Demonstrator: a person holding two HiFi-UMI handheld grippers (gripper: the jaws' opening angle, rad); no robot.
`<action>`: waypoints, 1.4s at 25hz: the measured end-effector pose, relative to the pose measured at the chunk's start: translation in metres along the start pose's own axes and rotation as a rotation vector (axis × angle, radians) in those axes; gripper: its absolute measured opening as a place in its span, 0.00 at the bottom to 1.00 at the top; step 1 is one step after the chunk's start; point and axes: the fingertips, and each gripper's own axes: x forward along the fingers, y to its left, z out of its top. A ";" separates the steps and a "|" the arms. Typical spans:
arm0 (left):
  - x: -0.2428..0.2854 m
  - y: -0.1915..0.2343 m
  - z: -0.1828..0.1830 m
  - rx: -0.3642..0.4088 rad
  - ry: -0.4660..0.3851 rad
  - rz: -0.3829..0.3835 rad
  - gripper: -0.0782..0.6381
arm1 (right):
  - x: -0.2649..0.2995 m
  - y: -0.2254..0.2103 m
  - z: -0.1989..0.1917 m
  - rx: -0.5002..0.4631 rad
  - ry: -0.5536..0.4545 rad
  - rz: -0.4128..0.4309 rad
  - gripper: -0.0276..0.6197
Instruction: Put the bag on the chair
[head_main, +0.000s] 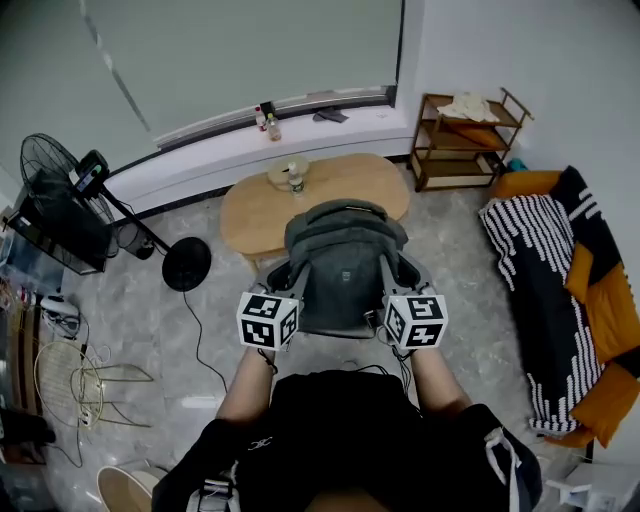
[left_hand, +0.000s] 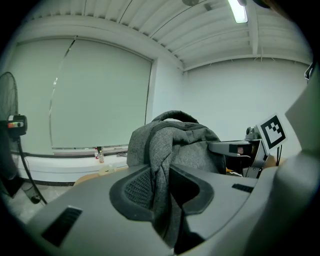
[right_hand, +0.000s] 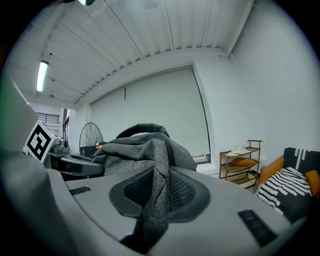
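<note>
You hold both arms forward, your left gripper (head_main: 283, 283) and right gripper (head_main: 393, 285) each pinching the grey fabric backpack (head_main: 343, 262) hanging between them.

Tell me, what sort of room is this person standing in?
Most likely a home living room: there is a low oval wooden coffee table, a sofa with orange cushions and a striped throw, and a standing fan off to one side.

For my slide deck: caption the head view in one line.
Grey backpack held up between left gripper and right gripper, each pinching its fabric, with a wooden table beyond.
</note>
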 end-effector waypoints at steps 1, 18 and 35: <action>0.007 0.001 0.003 -0.001 0.000 0.005 0.24 | 0.007 -0.005 0.003 -0.001 -0.001 0.004 0.18; 0.087 0.063 -0.017 -0.031 0.110 -0.021 0.24 | 0.104 -0.029 -0.031 0.066 0.116 -0.010 0.18; 0.201 0.149 -0.071 -0.053 0.295 -0.130 0.25 | 0.218 -0.054 -0.097 0.112 0.312 -0.100 0.18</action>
